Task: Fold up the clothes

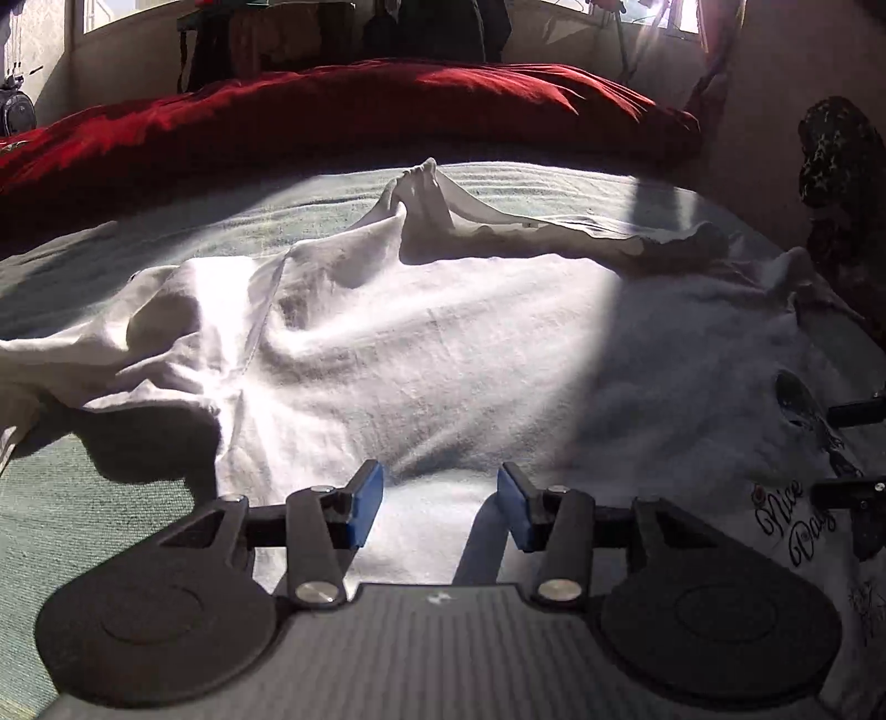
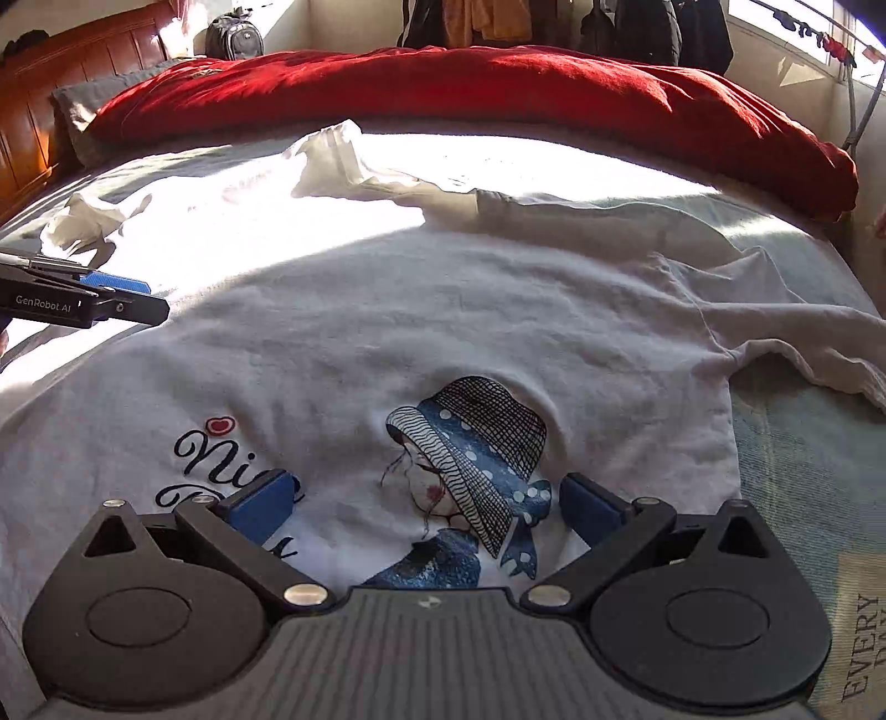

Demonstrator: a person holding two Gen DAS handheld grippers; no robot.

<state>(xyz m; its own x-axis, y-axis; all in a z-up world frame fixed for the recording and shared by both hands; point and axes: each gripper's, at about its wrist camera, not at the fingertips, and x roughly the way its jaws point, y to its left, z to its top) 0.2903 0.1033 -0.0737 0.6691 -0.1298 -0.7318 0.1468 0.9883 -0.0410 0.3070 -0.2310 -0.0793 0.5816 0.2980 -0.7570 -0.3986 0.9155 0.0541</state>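
A white T-shirt (image 1: 387, 354) lies spread face up on the bed, crumpled at its far edge and left sleeve. Its print (image 2: 470, 471) shows a figure in a blue dotted hat beside the script "Nice Day". My left gripper (image 1: 440, 507) hovers open just above the plain part of the shirt, nothing between its blue pads. My right gripper (image 2: 426, 498) is open wide over the print, also holding nothing. The left gripper (image 2: 119, 299) shows at the left edge of the right wrist view; the right gripper's fingers (image 1: 855, 412) show at the right edge of the left wrist view.
A pale green bedspread (image 1: 83, 531) covers the bed. A red duvet (image 2: 498, 94) is bunched along the far side, with a wooden headboard (image 2: 33, 111) at the left. Dark clothes (image 2: 637, 27) hang by the far wall, and a backpack (image 2: 235, 36) sits there.
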